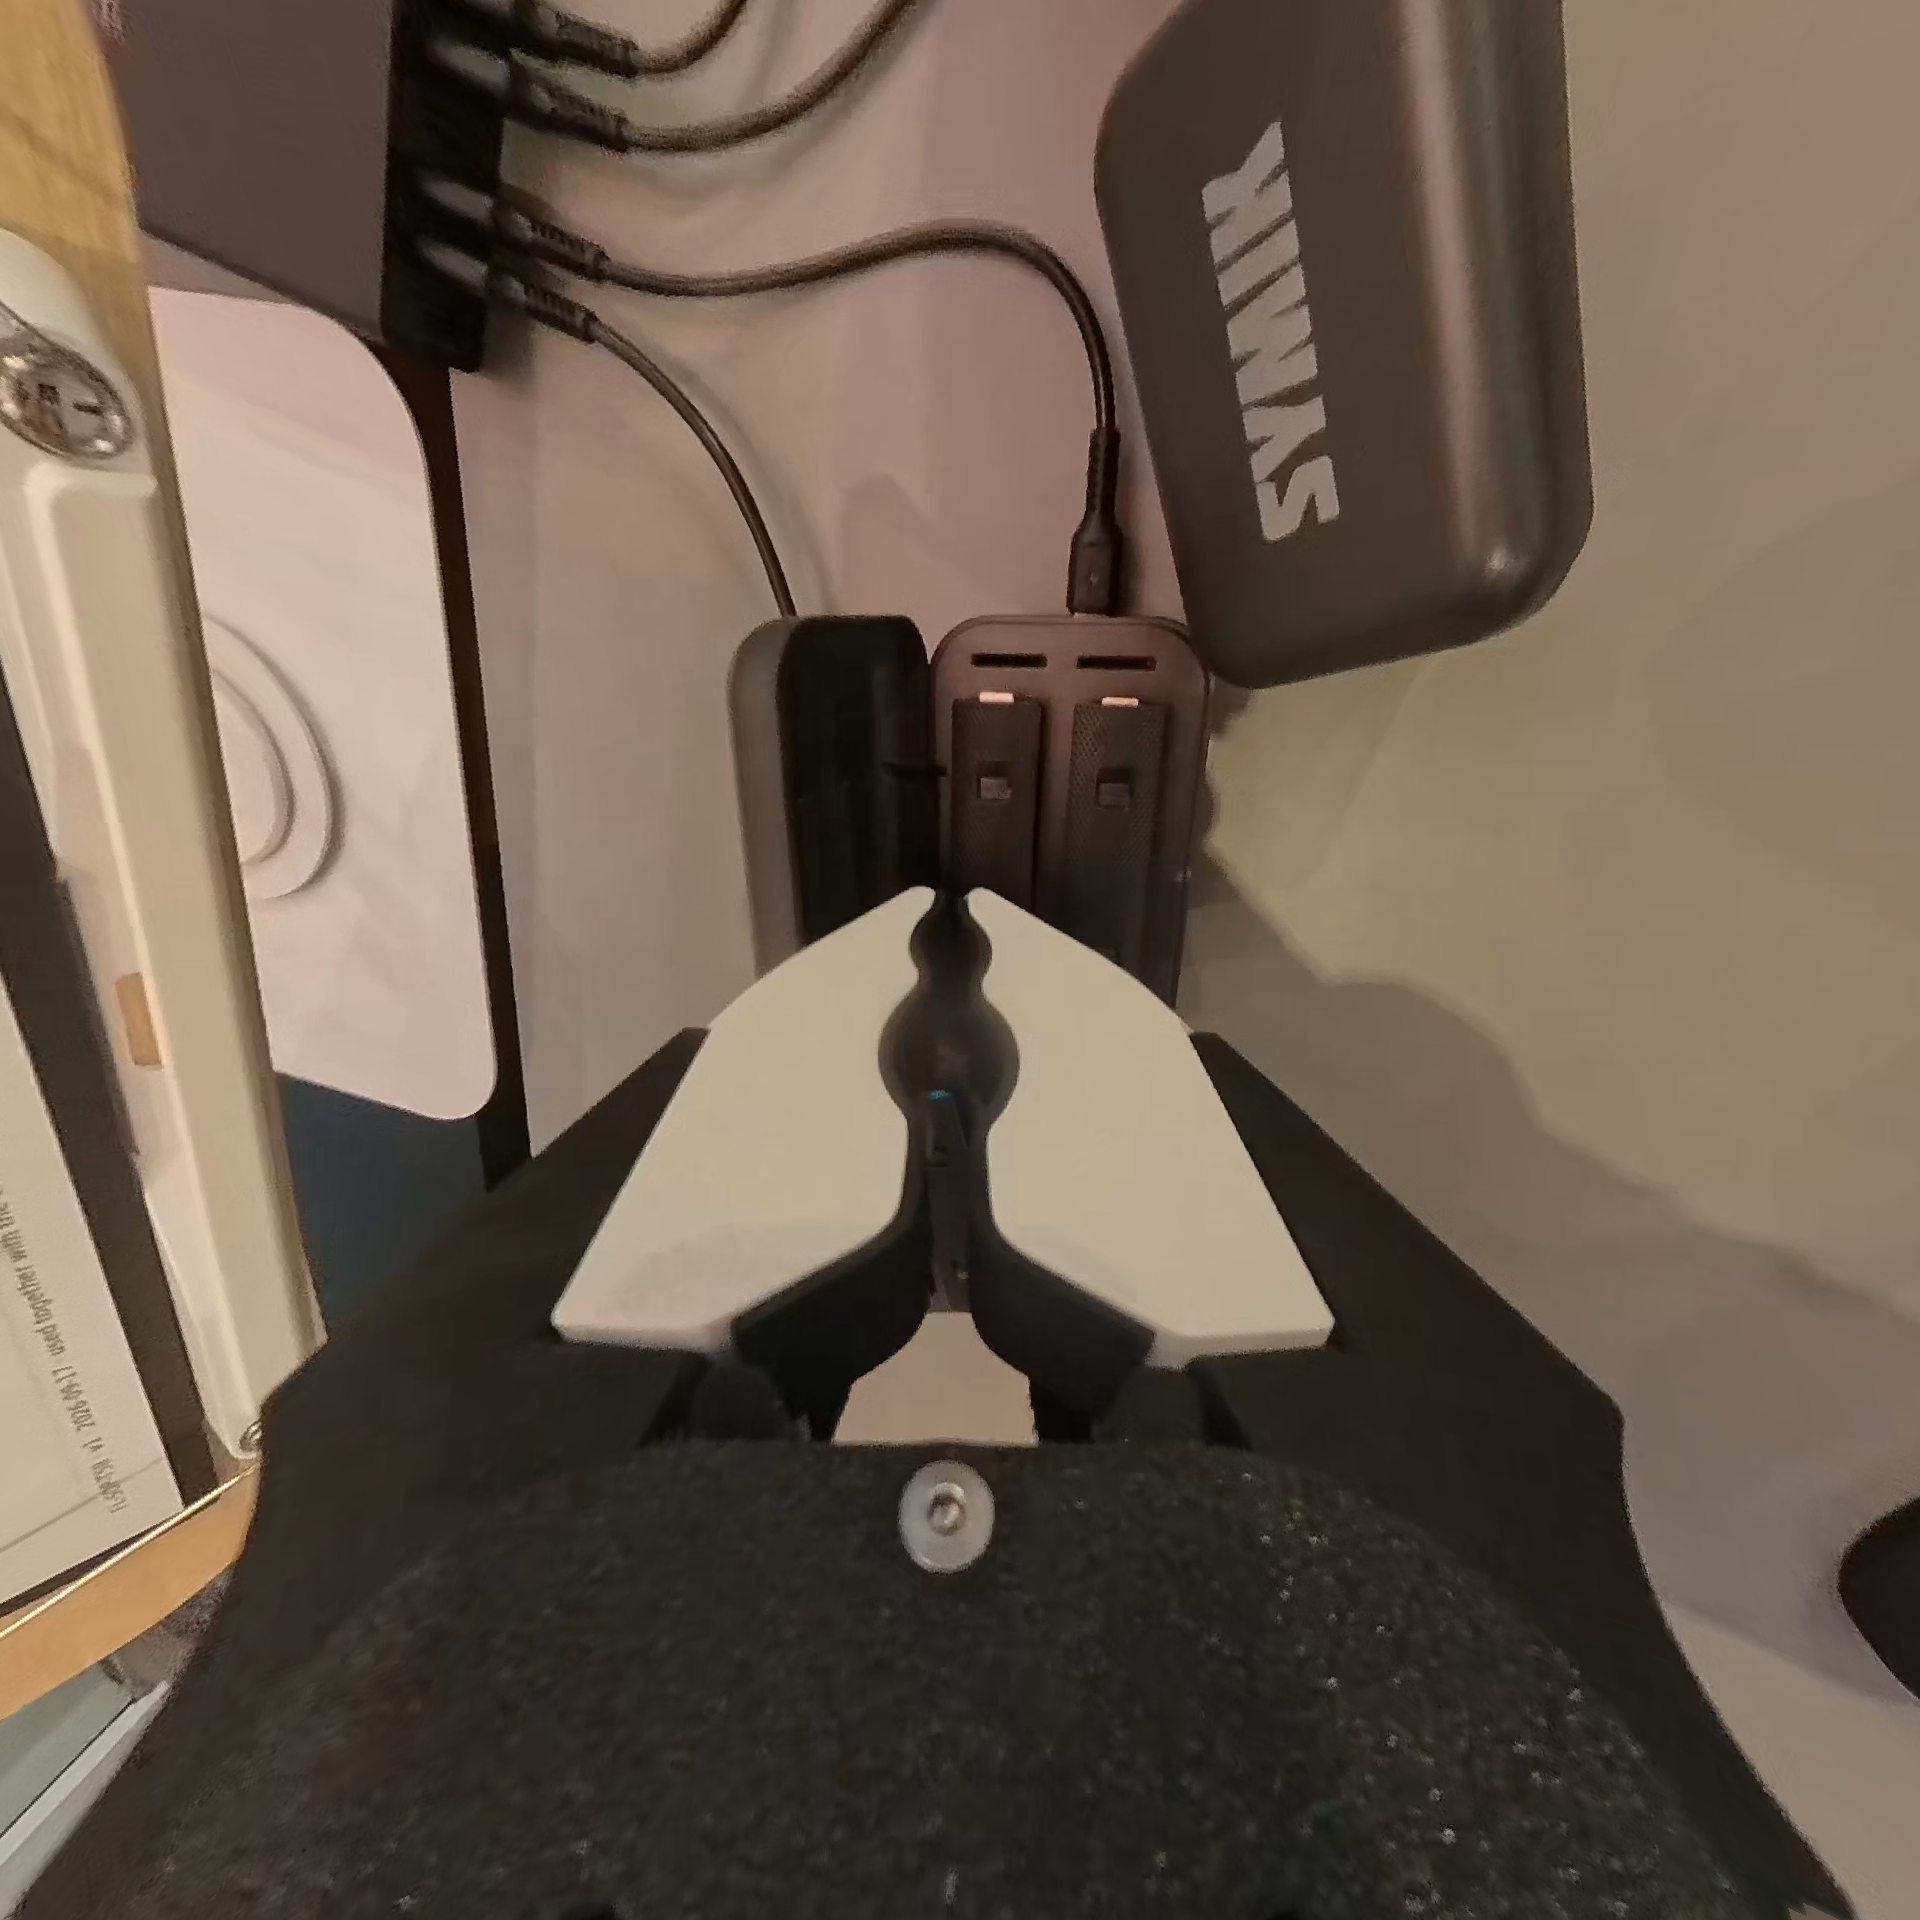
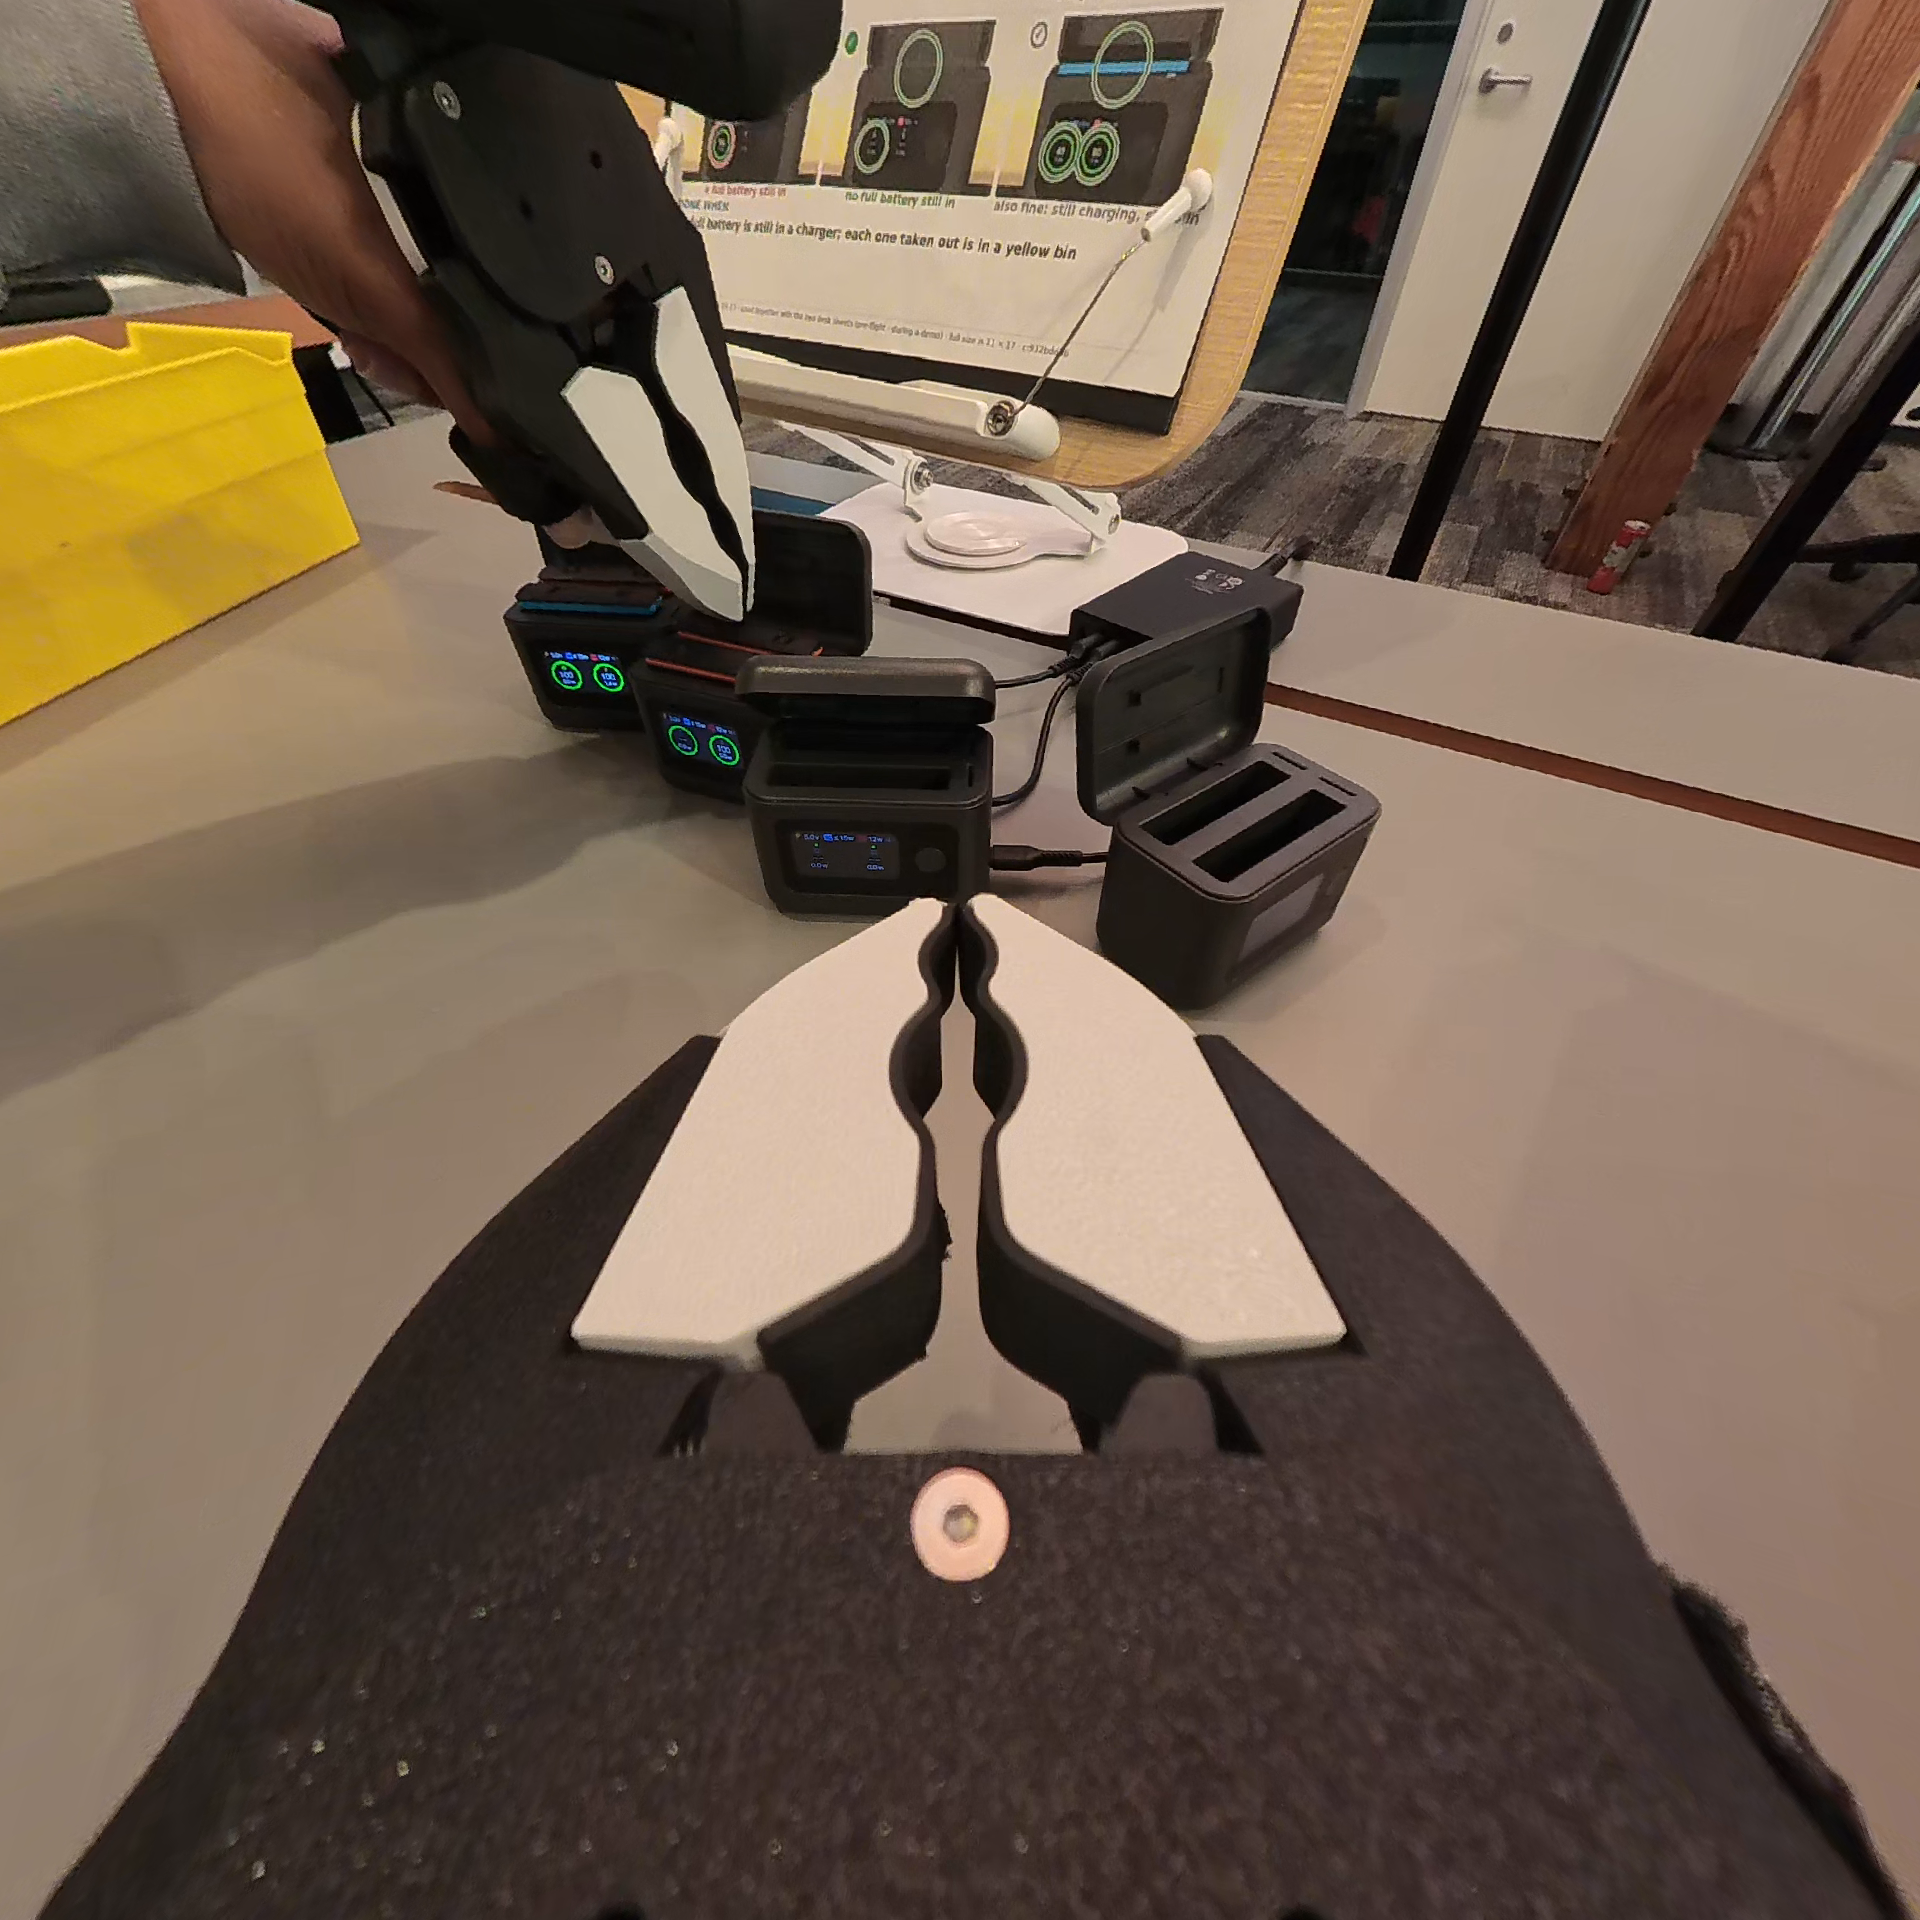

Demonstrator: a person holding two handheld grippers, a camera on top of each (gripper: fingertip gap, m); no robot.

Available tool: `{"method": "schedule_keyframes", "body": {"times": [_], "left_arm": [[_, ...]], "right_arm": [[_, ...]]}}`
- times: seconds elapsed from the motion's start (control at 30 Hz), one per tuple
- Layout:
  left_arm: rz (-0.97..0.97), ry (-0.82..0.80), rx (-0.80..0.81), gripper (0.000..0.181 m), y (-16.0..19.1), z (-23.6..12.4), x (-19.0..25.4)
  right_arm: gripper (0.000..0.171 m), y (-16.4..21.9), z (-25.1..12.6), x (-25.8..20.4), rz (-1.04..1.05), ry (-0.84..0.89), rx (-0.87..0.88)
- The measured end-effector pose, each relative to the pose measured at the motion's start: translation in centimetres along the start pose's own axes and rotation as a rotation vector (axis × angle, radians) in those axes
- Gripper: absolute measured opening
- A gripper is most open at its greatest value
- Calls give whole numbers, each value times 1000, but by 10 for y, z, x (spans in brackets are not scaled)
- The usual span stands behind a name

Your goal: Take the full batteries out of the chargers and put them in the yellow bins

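In the left wrist view my left gripper (image 1: 948, 894) points down at an open charger (image 1: 1070, 665). Two dark batteries (image 1: 995, 790) (image 1: 1120, 790) sit in its slots. The white fingertips (image 1: 883, 935) meet just over the left battery's near end, and nothing shows between them. The right wrist view shows this gripper (image 2: 727, 597) shut above the second charger (image 2: 696, 732), whose screen shows green rings. My right gripper (image 2: 956, 909) is shut and empty above the table, in front of an empty charger (image 2: 868, 821). A yellow bin (image 2: 156, 488) stands at the far left.
A charger (image 2: 582, 665) with blue-edged batteries and green rings stands leftmost. A fourth charger (image 2: 1236, 862) is empty with its lid up. Cables run to a black power hub (image 2: 1184, 597) behind. A board with a printed sheet (image 2: 987, 208) stands at the back. A person's hand (image 2: 312, 260) holds the left gripper. Across from one pair of fingers to the other is roughly 20 centimeters. Between my left fingertips and the open charger (image 1: 1070, 665) there is roughly 4 centimeters.
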State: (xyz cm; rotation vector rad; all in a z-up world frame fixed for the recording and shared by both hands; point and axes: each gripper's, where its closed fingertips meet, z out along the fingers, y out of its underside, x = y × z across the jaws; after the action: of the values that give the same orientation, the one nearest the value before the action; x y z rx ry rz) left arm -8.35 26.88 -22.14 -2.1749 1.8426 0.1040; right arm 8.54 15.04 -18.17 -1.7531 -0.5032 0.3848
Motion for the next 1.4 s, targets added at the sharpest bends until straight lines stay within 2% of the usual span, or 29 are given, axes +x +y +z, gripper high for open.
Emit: {"method": "schedule_keyframes", "body": {"times": [0.5, 0.67, 0.87, 1.03, 1.17, 1.27, 1.4], "left_arm": [[89, -141, -11, 0, -1, -2, 0], [-38, -107, 237, 0, -9, -26, 8], [-111, -46, 597, 5, -1, -99, 32], [-172, -78, 703, 17, 41, -140, 51], [-228, -131, 702, 28, 90, -162, 57], [-257, -199, 632, 36, 137, -176, 54], [-311, -268, 460, 43, 212, -193, 43]], "right_arm": [[0, 3, 2, -5, -21, -11, -15], [0, 1, 0, -3, -9, -8, -4], [0, 0, 0, -7, -24, -17, -4], [0, -1, 0, -9, -23, -24, -2], [0, 1, 1, -14, -32, -37, -10], [0, 3, 2, -20, -40, -55, -18], [0, 5, 4, -25, -56, -72, -26]]}}
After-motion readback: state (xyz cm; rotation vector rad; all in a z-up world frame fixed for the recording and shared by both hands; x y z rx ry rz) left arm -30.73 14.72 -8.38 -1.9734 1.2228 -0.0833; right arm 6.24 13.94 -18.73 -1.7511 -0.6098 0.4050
